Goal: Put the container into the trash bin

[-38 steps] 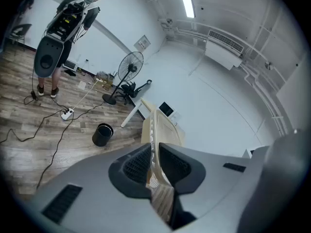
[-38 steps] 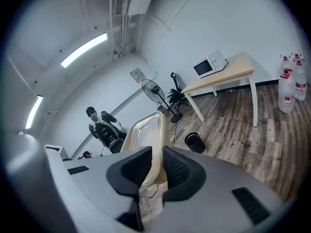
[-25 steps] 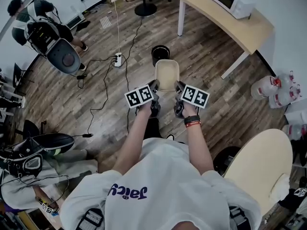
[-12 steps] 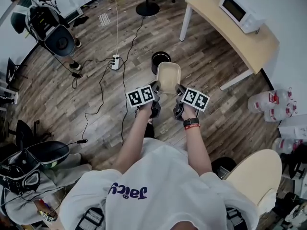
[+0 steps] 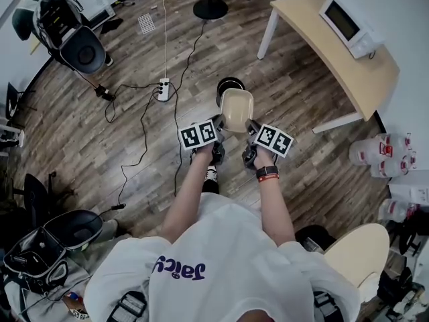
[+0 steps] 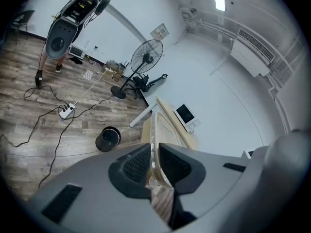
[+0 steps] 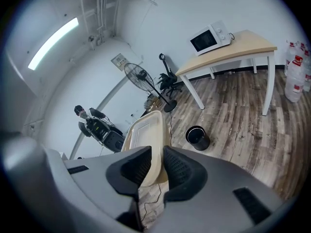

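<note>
Right now you carry the beige container (image 5: 236,109) in the air between both claws, out in front of your body and above the wooden floor (image 5: 134,146). Your left claw (image 5: 218,121) is narrow, its pads pressed on the container's thin left rim, which runs up between the jaws in the left gripper view. Your right claw (image 5: 249,123) stands a little wider and is clamped on the opposite rim, where the wall of the container fills the gap between the pads. The container's broad face is turned up toward the head view. The black round trash bin (image 5: 229,83) stands on the floor just beyond the container's far end, which partly hides it from above; both gripper views show it ahead and lower down, apart from the container. To your right a light wooden table (image 5: 348,72) carries a white microwave (image 5: 345,24), and a white power strip (image 5: 163,89) with its cables lies on the floor to the left of the bin.
</note>
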Demonstrator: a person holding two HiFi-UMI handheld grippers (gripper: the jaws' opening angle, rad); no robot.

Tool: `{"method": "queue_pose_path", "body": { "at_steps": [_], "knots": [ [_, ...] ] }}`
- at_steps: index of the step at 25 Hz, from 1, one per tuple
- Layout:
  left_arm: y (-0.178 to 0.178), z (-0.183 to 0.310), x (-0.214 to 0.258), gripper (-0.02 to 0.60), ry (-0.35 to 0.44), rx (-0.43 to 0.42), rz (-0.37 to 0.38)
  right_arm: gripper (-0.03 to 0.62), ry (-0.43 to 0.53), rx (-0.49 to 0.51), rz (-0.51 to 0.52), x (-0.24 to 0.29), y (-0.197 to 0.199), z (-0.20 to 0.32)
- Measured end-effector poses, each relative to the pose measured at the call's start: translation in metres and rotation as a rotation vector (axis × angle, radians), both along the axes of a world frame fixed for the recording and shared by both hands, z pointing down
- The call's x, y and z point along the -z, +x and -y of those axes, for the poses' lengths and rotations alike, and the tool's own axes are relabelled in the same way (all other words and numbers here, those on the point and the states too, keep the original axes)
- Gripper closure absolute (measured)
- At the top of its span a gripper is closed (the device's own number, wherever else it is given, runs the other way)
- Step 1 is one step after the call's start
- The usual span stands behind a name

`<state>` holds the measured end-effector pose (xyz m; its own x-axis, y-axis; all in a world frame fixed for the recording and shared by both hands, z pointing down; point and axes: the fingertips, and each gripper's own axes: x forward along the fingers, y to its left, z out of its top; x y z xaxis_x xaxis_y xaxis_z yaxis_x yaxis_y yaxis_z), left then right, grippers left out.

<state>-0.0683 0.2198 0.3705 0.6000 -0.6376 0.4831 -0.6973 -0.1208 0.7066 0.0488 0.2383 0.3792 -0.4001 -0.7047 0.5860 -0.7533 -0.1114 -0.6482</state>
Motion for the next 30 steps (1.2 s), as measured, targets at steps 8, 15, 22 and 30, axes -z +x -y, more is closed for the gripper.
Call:
{"method": "queue_pose_path", "body": {
  "at_steps": [8,15,22,30],
  "knots": [
    [-0.016,0.083,-0.016,0.520,-0.019,-0.016,-0.002,0.502,-0.024,-0.005,-0.009,-0.015,-0.016,0.083],
    [-0.035,0.126,-0.023,0.520,-0.027,-0.022,-0.023,0.500,-0.029,-0.008,-0.036,-0.019,-0.035,0.124],
    [0.008,0.187,-0.043,0.520,-0.049,-0.041,-0.013,0.500,-0.056,-0.016,-0.019,-0.041,0.007,0.183],
    [0.047,0.285,-0.057,0.520,-0.070,0.008,0.004,0.502,-0.084,0.037,0.014,-0.057,0.046,0.288]
  ]
}}
